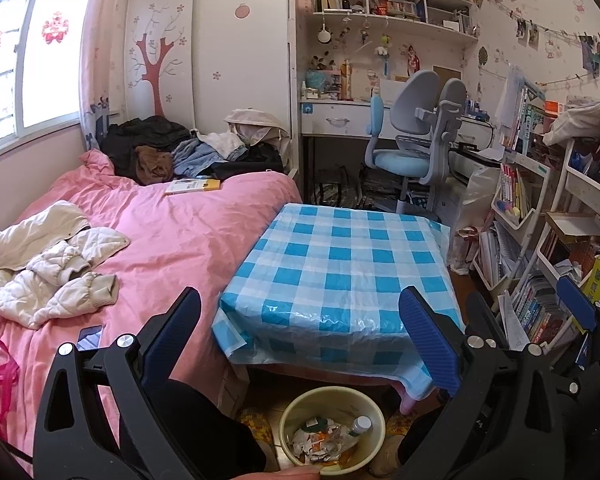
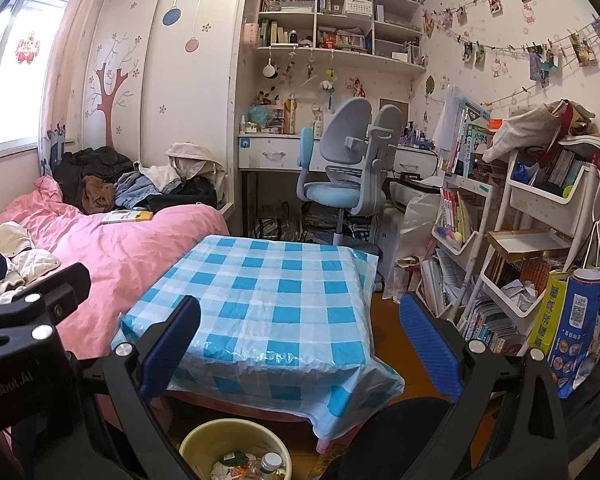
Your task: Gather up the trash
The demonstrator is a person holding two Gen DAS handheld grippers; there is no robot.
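Left wrist view shows the left gripper (image 1: 300,336) with jaws apart, holding nothing, above a checked tabletop (image 1: 340,264). Below it, on the floor, a yellow bin (image 1: 332,428) holds crumpled trash (image 1: 320,440) and a bottle (image 1: 358,428). The right gripper (image 2: 300,344) also hangs with jaws apart beside a pink bed (image 2: 112,256).

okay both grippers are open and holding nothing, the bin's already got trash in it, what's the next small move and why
Probably hold both grippers where they are. The checkered table shows no litter, and the yellow bin below it already holds crumpled wrappers and a plastic bottle. The left gripper and right gripper are open, gripping nothing, so nothing visible calls for a pick.
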